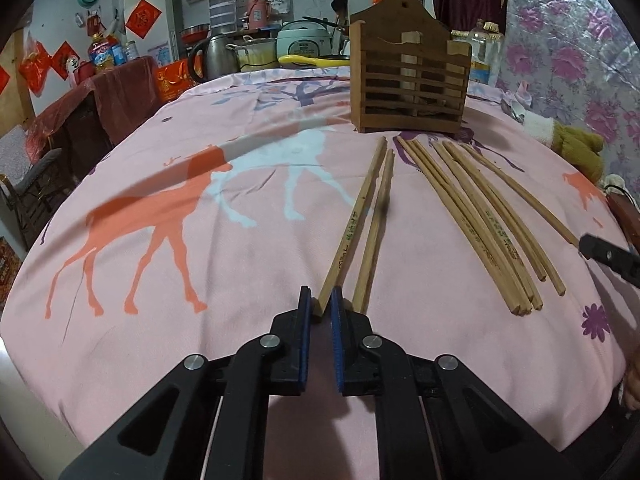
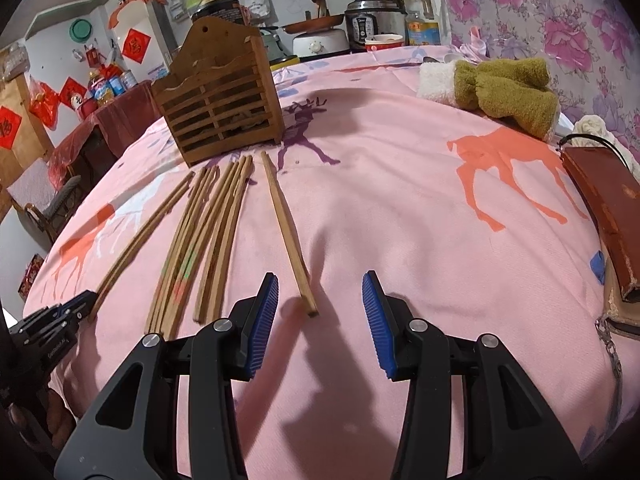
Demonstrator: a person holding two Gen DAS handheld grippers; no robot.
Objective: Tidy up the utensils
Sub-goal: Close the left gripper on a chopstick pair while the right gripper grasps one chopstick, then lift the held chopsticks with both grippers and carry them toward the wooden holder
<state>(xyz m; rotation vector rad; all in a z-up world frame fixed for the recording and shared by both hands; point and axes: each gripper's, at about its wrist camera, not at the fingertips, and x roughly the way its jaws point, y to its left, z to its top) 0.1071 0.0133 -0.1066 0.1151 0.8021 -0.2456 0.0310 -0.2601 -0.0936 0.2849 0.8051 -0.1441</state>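
While you sort chopsticks:
Left gripper [image 1: 320, 306]: jaws clamped on the near end of one chopstick [image 1: 352, 228], ready to lift.
Right gripper [image 2: 320, 312]: jaws apart, single stick [image 2: 288, 228] between them, untouched.
Holder [image 1: 408, 80]: beyond both jaws, your drop target.

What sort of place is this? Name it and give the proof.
Probably a home kitchen-dining room: a rice cooker and kettle behind a cloth-covered table, with chopsticks laid before a wooden holder.

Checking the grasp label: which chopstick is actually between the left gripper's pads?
The leftmost chopstick, its near end pinched by the left gripper; its neighbour lies outside the pads.
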